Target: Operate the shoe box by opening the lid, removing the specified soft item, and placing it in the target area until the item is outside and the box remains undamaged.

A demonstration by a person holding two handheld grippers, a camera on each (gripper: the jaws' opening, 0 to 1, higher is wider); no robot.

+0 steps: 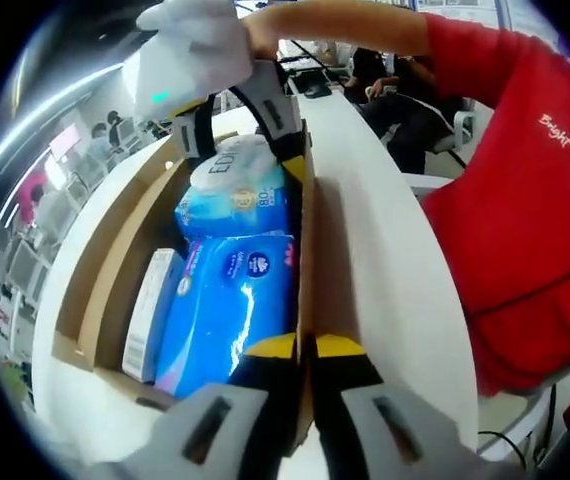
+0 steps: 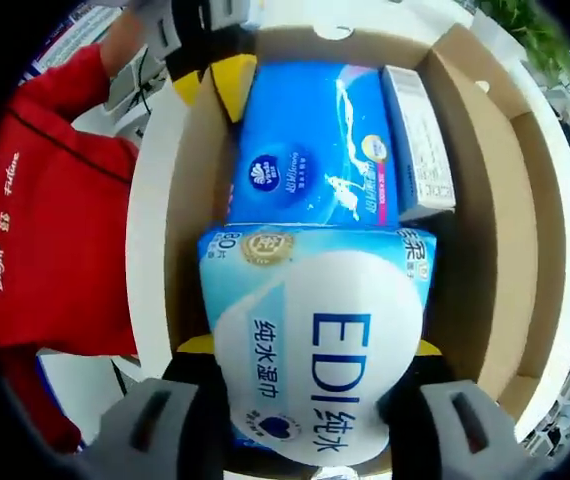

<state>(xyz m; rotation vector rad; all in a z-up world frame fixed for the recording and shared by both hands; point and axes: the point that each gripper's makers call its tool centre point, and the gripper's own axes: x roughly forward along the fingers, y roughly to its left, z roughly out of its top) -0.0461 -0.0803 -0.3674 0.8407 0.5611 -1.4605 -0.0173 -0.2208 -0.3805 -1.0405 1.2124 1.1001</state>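
In the right gripper view, the right tool [image 2: 300, 400] gripped the EDI wipes pack [image 2: 315, 340] at lower centre, just above the open box [image 2: 485, 200], with a blue pack [image 2: 310, 145] and a white carton [image 2: 417, 140] still inside. In the left gripper view, the left tool [image 1: 303, 352] pinched the box wall at bottom centre, on the white bench [image 1: 385, 250]. A person in red [image 1: 525, 200] filled the right.
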